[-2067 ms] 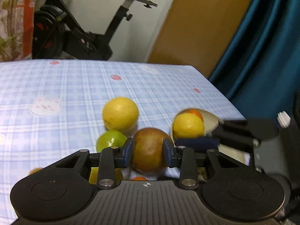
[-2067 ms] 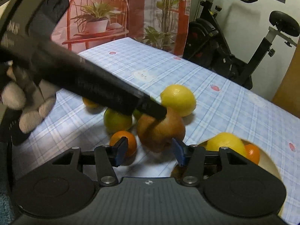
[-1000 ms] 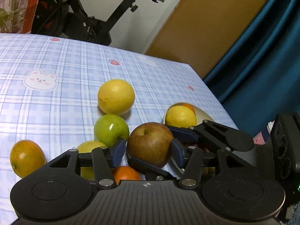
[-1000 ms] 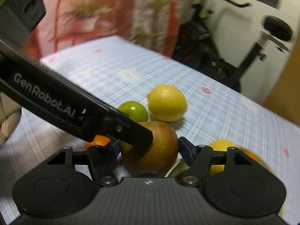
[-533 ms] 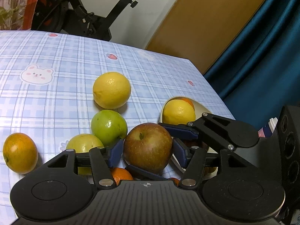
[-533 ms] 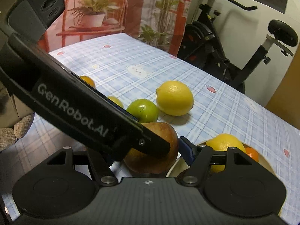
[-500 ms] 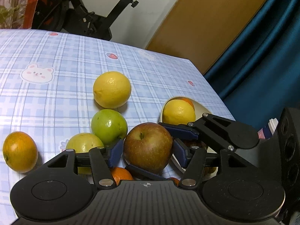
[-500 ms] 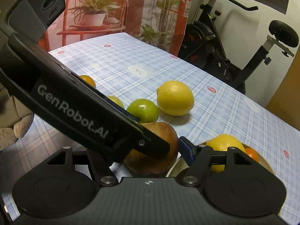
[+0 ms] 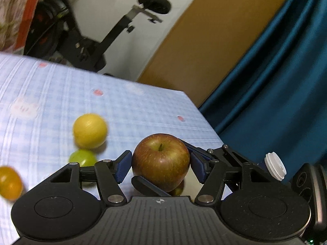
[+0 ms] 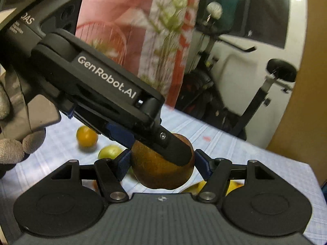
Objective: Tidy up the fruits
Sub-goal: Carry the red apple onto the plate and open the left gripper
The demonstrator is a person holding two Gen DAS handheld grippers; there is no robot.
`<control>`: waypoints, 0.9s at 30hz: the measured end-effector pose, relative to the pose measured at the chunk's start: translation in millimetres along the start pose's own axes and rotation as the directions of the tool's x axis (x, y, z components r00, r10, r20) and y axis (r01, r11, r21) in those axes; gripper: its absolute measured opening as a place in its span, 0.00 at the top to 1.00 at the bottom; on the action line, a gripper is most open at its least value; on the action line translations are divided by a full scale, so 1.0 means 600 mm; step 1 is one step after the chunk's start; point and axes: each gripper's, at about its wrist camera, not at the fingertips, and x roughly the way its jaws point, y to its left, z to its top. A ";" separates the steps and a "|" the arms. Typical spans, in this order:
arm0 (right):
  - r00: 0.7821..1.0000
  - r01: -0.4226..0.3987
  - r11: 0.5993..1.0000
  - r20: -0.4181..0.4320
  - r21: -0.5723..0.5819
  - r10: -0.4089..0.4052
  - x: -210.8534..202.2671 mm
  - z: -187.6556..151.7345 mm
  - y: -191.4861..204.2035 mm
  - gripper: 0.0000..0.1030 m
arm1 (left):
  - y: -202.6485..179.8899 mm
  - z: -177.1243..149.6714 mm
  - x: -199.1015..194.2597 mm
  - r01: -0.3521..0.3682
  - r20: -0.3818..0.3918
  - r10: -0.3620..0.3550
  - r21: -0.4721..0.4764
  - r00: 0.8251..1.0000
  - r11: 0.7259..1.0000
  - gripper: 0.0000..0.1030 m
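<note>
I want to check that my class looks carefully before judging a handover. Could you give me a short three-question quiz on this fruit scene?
1. True or false: the apple is green all over.
2. Behind the table stands: A an exercise bike, B a fridge, C a piano.
3. How many grippers have the apple between their fingers?
Key: 1 false; 2 A; 3 two, the left gripper and the right gripper.

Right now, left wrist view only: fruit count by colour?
red-brown apple: 1
yellow fruit: 1
green fruit: 1
orange fruit: 1
Total: 4 clearly seen, plus a half-hidden fruit under the apple, colour hard to tell.
</note>
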 end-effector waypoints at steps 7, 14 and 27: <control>0.995 0.074 0.991 0.064 0.112 -0.081 -0.039 -0.013 -0.058 0.34 | -0.073 0.025 0.071 0.010 -0.042 -0.006 0.103 0.999 0.995 0.37; 0.987 0.127 0.955 0.058 0.267 -0.148 -0.064 -0.048 -0.146 0.34 | -0.132 0.040 0.174 0.003 -0.103 0.019 0.206 0.995 0.979 0.37; 0.990 0.137 0.910 -0.023 0.392 -0.139 -0.045 -0.105 -0.224 0.34 | -0.142 0.025 0.251 -0.055 -0.174 0.106 0.276 0.979 0.960 0.36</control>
